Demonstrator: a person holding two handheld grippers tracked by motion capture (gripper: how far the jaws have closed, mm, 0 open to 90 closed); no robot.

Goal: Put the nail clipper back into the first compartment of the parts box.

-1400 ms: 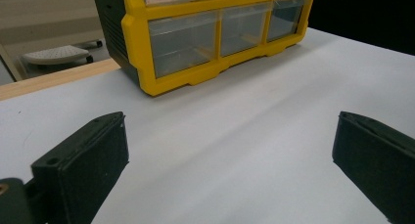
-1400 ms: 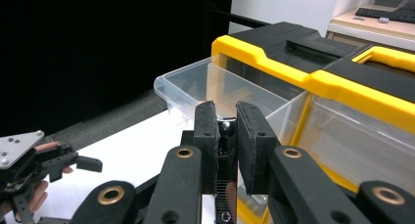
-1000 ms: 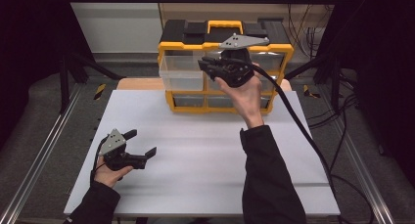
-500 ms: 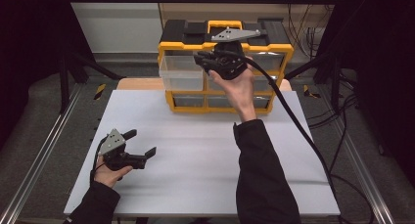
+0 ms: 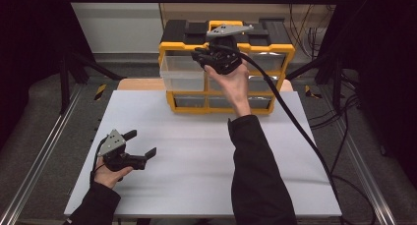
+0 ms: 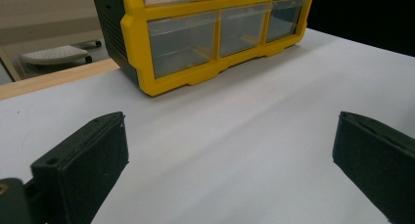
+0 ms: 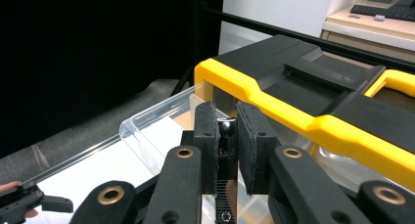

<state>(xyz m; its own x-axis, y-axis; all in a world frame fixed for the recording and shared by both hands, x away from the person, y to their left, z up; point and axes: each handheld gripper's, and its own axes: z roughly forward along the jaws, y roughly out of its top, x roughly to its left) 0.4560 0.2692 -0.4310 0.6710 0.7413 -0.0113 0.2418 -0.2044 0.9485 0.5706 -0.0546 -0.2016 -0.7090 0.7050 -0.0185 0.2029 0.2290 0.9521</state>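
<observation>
The right gripper view shows the right gripper (image 7: pixel 226 150) squeezing a small black screw (image 7: pixel 225 136), hard, light and likely slippery, best pinched across its middle, right over the pulled-out clear drawer (image 7: pixel 161 121) of the yellow box (image 5: pixel 226 68), while the left gripper (image 5: pixel 140 146) rests wide open.

no readable text, label, brand or number on the organizer (image 5: pixel 226 68), table or tongs
</observation>
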